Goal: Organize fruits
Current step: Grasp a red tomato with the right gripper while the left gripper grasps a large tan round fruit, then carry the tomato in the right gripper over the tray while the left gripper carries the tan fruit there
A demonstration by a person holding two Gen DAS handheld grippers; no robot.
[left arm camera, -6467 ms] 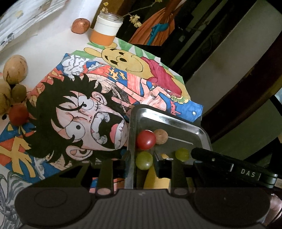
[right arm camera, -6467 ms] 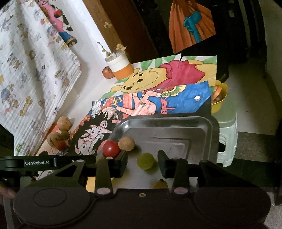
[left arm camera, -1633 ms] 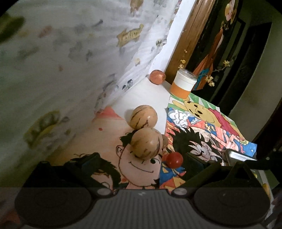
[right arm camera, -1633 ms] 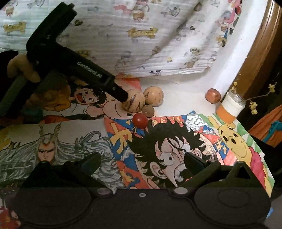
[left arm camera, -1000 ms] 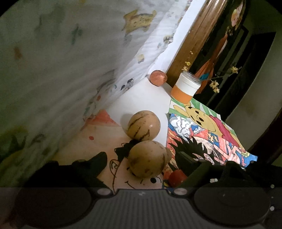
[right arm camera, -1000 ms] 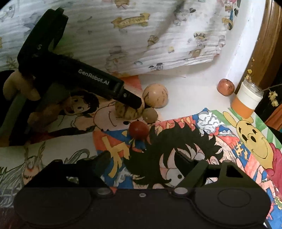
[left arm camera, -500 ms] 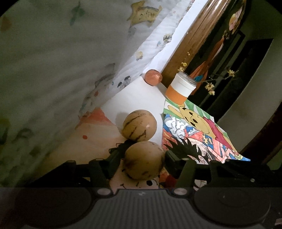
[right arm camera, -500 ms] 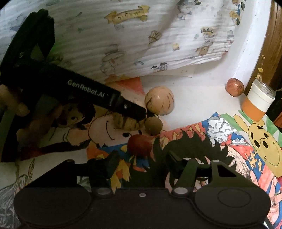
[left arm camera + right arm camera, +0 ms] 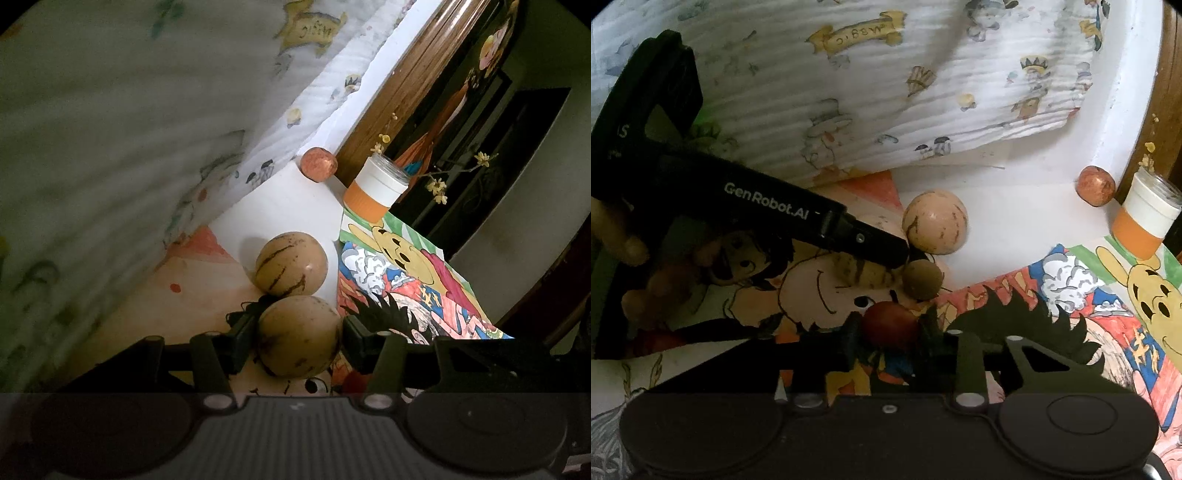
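Observation:
My left gripper has its jaws closing on a tan striped fruit, and both pads touch its sides. A second tan striped fruit rests just behind it. In the right wrist view my right gripper is closing on a small red fruit, pads against it. A small brown fruit lies just beyond the red one. The left gripper's black body reaches in from the left and partly hides its held fruit.
A reddish fruit lies at the back near an orange-and-white jar holding dried flowers. A printed white cloth hangs behind the fruits. Coloured cartoon drawings cover the table. A wooden frame stands at the back right.
Both grippers came forward and narrowed their jaws. The left now clamps the near striped fruit; the right has closed around the red fruit.

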